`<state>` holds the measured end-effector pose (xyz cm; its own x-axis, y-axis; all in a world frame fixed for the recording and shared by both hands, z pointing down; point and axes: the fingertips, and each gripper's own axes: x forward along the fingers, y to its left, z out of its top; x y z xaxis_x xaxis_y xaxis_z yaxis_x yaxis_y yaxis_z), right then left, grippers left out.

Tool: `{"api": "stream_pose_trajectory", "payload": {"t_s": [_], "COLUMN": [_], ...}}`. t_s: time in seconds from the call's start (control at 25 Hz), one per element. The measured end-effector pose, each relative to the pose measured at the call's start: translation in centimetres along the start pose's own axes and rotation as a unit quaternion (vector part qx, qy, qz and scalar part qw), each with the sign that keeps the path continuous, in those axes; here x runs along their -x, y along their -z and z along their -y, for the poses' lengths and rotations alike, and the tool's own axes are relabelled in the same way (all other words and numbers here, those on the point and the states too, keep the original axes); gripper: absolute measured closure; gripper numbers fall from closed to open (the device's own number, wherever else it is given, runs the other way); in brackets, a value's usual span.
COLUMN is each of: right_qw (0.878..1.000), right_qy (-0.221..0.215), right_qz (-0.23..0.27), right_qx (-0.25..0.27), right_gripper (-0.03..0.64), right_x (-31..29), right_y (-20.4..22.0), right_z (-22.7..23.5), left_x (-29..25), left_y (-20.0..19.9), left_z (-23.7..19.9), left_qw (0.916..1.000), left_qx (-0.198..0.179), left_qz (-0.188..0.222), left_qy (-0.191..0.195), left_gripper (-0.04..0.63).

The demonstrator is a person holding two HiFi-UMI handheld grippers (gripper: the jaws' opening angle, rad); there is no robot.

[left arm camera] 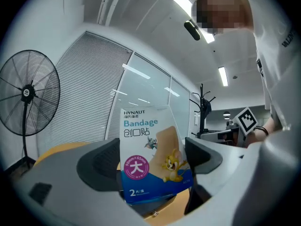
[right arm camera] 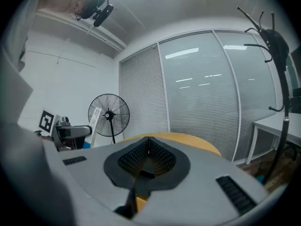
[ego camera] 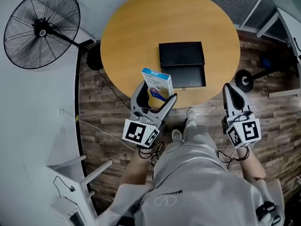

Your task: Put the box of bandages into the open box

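My left gripper [ego camera: 157,92] is shut on the box of bandages [ego camera: 157,83], a white and blue carton held upright above the near edge of the round table. In the left gripper view the bandage box [left arm camera: 153,154] fills the space between the two grey jaws, its printed front facing the camera. The open black box [ego camera: 182,64] lies on the table just beyond and right of the carton, lid folded back. My right gripper [ego camera: 229,89] hangs off the table's near right edge, jaws closed together on nothing [right arm camera: 148,147].
The round wooden table [ego camera: 136,32] stands on wood flooring. A black floor fan [ego camera: 40,29] stands at the left, a white desk frame [ego camera: 282,27] at the far right. A coat stand [right arm camera: 275,46] rises at the right in the right gripper view.
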<state>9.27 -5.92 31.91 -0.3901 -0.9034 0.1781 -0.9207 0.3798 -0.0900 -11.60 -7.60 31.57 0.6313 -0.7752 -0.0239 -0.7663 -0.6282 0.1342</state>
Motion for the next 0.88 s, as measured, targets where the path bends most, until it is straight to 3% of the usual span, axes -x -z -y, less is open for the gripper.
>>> {"api": "stream_pose_trajectory", "payload": {"t_s": [0.16, 0.4, 0.88], "right_qw": [0.999, 0.996, 0.986], "right_qy": [-0.031, -0.084, -0.141], "right_qz": [-0.013, -0.037, -0.083], "right_qx": [0.004, -0.014, -0.028], "right_gripper": [0.598, 0.598, 0.598], "right_x": [-2.9, -7.5, -13.0], "right_y": [1.2, 2.7, 7.5], "right_z": [0.1, 4.6, 5.0], "left_x": [-2.3, -9.6, -13.8], "left_y": [2.6, 6.4, 12.7], "left_z": [-0.2, 1.3, 0.5], "left_qw": [0.9986, 0.9897, 0.9718], "left_qx": [-0.028, -0.057, -0.096], "left_qz": [-0.04, -0.118, -0.19], "left_qy": [0.018, 0.056, 0.101], "left_gripper": [0.156, 0.156, 0.156]}}
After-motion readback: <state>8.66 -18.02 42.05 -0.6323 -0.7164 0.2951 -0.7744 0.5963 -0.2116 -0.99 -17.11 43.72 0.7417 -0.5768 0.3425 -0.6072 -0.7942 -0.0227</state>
